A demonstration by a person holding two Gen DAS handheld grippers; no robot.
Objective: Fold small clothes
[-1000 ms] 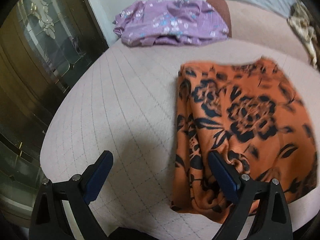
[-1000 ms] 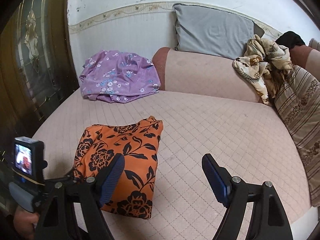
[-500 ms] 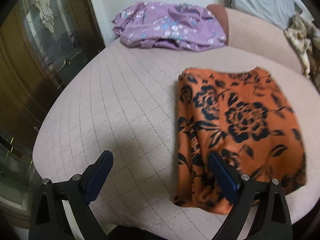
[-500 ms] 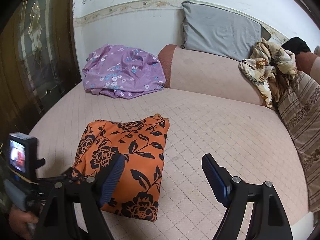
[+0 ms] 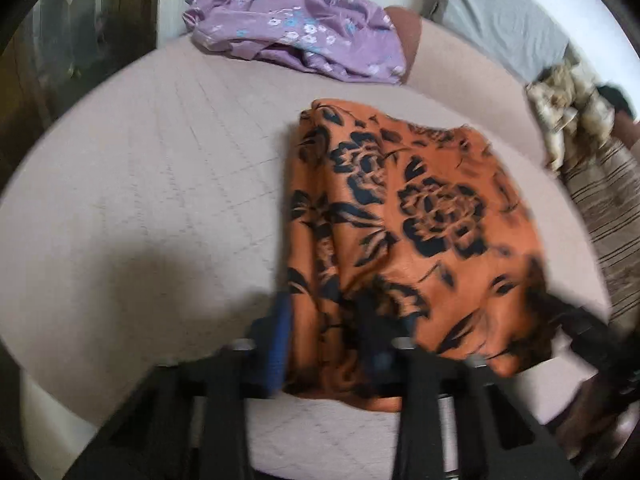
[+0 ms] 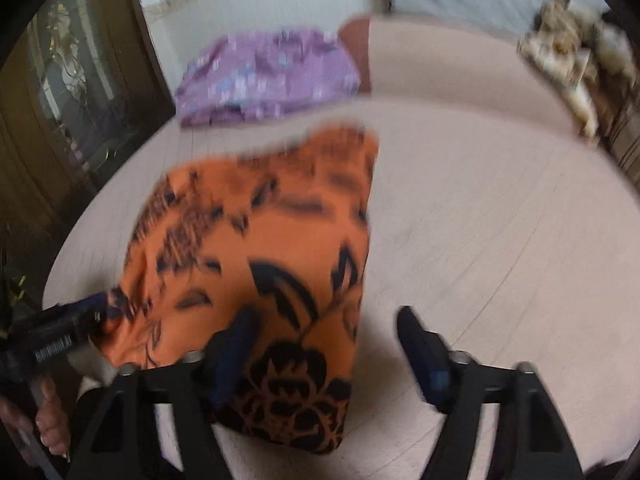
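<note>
Garment: orange cloth [image 5: 420, 216] with black flower print, folded to a rough rectangle, near edge rumpled.
Location: flat on the quilted pink cushion [image 5: 160, 200], near its front edge; well apart from the purple floral cloth [image 5: 296, 28] at the back.
Left gripper [image 5: 324, 328]: pitched downward at the cloth's near left corner; jaws closing, a bunch of fabric pinched between the blue pads.
Right gripper [image 6: 328, 344]: pitched downward over the near right corner; jaws closing, one finger over the fabric, the other over bare cushion; contact cannot be told through blur.
</note>
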